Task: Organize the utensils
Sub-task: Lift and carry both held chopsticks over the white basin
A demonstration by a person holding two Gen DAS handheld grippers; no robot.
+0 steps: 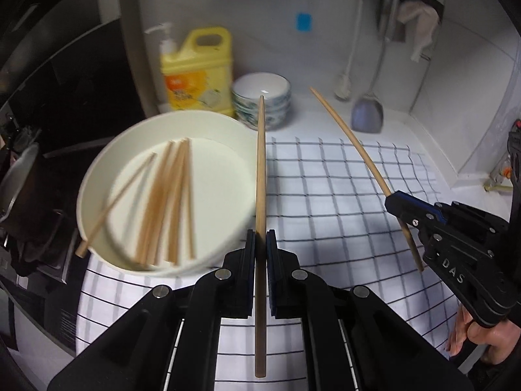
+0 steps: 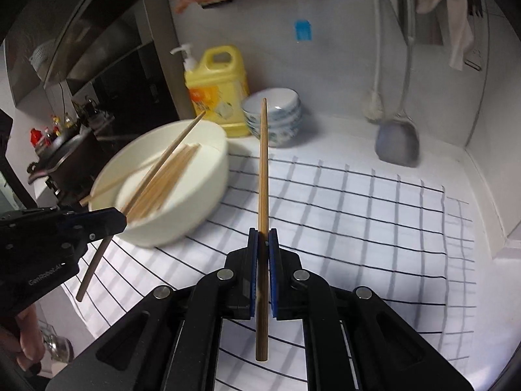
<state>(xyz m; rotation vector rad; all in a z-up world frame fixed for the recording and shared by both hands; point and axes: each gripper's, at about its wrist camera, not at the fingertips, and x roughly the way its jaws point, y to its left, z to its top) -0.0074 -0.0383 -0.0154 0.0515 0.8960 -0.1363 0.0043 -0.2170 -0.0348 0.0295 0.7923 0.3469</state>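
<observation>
My left gripper (image 1: 260,238) is shut on a wooden chopstick (image 1: 260,169) that points forward, just right of a large white bowl (image 1: 97,176). Several chopsticks (image 1: 169,202) lie inside that bowl. My right gripper (image 2: 263,238) is shut on another wooden chopstick (image 2: 263,169), held above the checked cloth (image 2: 358,221). The right gripper also shows in the left wrist view (image 1: 395,200) with its chopstick (image 1: 351,140). The left gripper shows in the right wrist view (image 2: 120,218) beside the bowl (image 2: 208,189), with its chopstick (image 2: 169,150) over the rim.
A yellow detergent jug (image 1: 198,75) and a stack of patterned bowls (image 1: 262,99) stand behind the white bowl. A metal spatula (image 1: 366,117) and a brush (image 1: 345,84) hang on the back wall. A stove with a dark pot (image 2: 62,156) is at the left.
</observation>
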